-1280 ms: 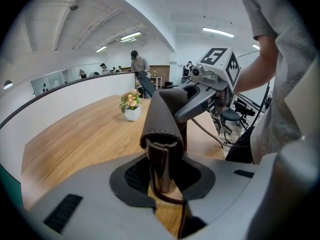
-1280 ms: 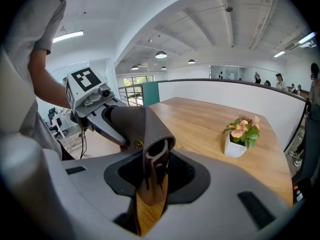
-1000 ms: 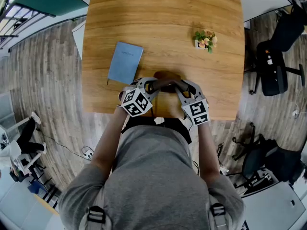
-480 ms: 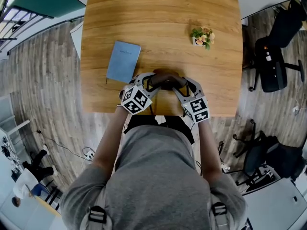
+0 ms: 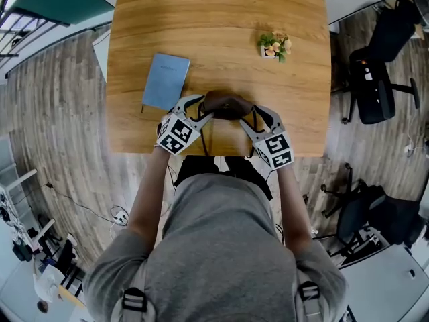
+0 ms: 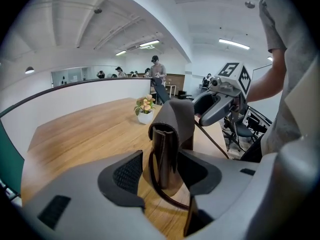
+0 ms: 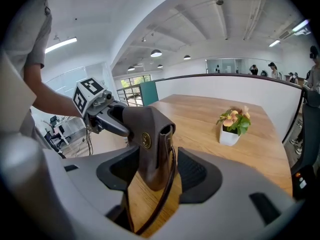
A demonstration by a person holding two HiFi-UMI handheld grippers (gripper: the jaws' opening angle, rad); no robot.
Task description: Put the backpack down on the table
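A small brown leather backpack stands upright on the wooden table, close to its near edge. My left gripper reaches it from the left and my right gripper from the right. Both pairs of jaws have just been opening. In the left gripper view the backpack stands between the spread jaws of my left gripper with gaps to both pads. The right gripper view shows the same: the backpack sits free inside my open right gripper. A thin strap hangs toward me.
A blue notebook lies left of the backpack. A small potted flower stands farther back on the right. Black office chairs stand on the floor right of the table. The table's near edge runs just under both grippers.
Both grippers' jaws have spread apart and let go of the backpack, which stays standing on the table. The grippers have hardly shifted.
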